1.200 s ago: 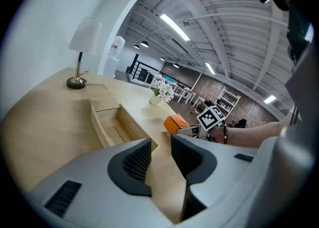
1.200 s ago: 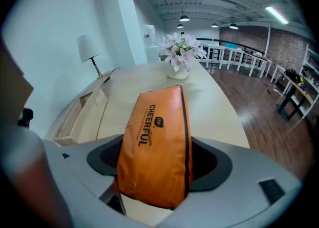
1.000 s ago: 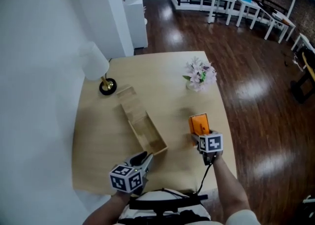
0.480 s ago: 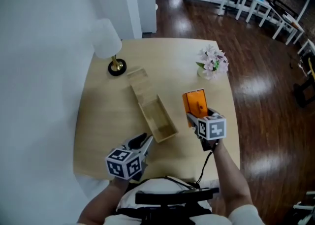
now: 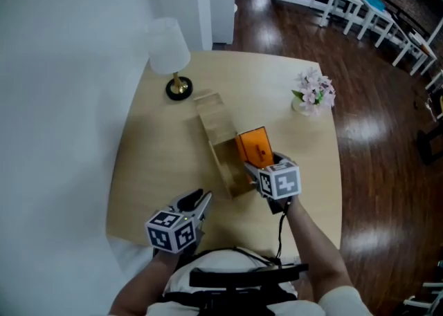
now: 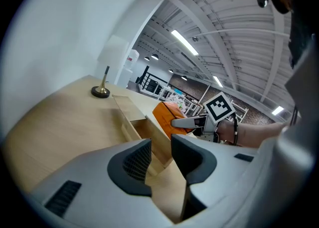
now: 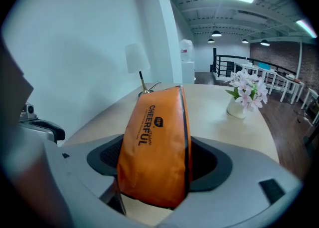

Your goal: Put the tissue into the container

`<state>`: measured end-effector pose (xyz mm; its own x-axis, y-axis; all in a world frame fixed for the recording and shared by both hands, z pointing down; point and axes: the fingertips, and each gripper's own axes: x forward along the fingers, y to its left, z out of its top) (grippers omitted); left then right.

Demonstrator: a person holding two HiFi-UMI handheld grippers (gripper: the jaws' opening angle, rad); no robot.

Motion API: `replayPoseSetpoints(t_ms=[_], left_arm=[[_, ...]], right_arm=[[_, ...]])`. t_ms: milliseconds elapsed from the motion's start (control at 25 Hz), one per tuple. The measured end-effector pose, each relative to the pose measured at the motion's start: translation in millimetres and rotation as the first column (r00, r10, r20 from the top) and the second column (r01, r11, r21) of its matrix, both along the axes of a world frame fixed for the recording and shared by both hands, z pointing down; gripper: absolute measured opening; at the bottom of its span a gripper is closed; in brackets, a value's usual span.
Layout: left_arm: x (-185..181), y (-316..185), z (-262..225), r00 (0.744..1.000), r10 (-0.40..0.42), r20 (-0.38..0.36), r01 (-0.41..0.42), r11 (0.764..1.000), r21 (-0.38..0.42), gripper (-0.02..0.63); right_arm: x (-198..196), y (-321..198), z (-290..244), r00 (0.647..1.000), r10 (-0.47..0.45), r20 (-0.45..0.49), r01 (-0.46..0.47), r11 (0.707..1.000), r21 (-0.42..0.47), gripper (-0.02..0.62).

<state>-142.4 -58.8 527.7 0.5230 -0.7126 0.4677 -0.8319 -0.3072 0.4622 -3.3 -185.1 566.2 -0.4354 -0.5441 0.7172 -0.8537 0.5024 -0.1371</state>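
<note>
An orange tissue pack (image 5: 252, 147) stands upright between the jaws of my right gripper (image 5: 253, 164), which is shut on it. In the right gripper view the tissue pack (image 7: 157, 147) fills the gap, with both pads pressed on its sides. It hangs over the near right end of the open wooden container (image 5: 216, 143). My left gripper (image 5: 196, 202) rests near the table's front edge, left of the container. Its jaws stand a narrow gap apart with nothing between them, and the left gripper (image 6: 159, 159) faces the container (image 6: 144, 129) and the tissue pack (image 6: 167, 117).
A white lamp (image 5: 169, 48) stands at the back left of the round wooden table (image 5: 152, 162). A vase of pale flowers (image 5: 315, 92) sits at the back right. A white wall runs along the left; dark wood floor lies to the right.
My right gripper has carried the orange pack leftward, from right of the container to over its near end. The left gripper has stayed near the front edge.
</note>
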Motion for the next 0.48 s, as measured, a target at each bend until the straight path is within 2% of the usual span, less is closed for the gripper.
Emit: replayPoseSetpoints(t_ms=[200,480], left_arm=[[-13.3,10.6,7.2,1.0,-0.026,-0.006,0.026,0.999,-0.025,0.127],[-30.8,22.0,14.5,0.998,-0.065,-0.005,0.065,0.997,-0.053,0.127]], right_arm=[[-37.7,4.3,22.1,0.998,-0.057,0.001,0.057,0.997,-0.053,0.387],[-64.5,2.2,47.1,0.991,-0.123,-0.049,0.119,0.99,-0.08,0.387]])
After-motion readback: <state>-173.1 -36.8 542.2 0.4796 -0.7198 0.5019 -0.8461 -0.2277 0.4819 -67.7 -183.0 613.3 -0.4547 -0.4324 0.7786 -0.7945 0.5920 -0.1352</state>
